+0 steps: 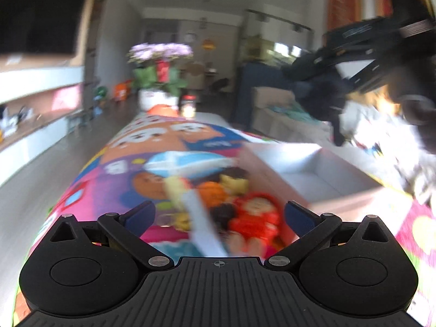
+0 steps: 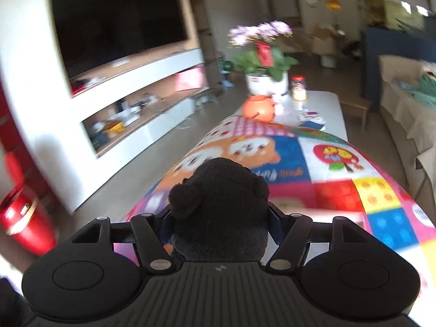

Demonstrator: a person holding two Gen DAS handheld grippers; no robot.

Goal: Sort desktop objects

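Colourful patchwork cloth (image 1: 174,147) covers the long table in the left wrist view, with a living room blurred behind it. On the cloth lies a shallow open box (image 1: 313,174), pale inside with a brownish outer wall; its visible interior holds nothing I can make out. Just left of the box, touching its wall, sits a heap of small soft toys: one red doll (image 1: 256,215) is clear, the rest are too blurred to count. The left gripper (image 1: 218,212) hangs above this heap with its two blue-padded fingers (image 1: 140,215) spread wide, gripping nothing. At upper right the right gripper (image 1: 324,87) is raised in the air carrying a dark plush toy (image 1: 327,98).

From the right wrist view, the same cloth (image 2: 327,163) stretches ahead. The right gripper (image 2: 220,223) is clamped on the one black plush toy (image 2: 218,201), which fills the gap between its fingers. At the far end of the table stand one flowerpot (image 2: 267,81), one orange pumpkin-like bucket (image 2: 257,107) and one jar (image 2: 298,90).
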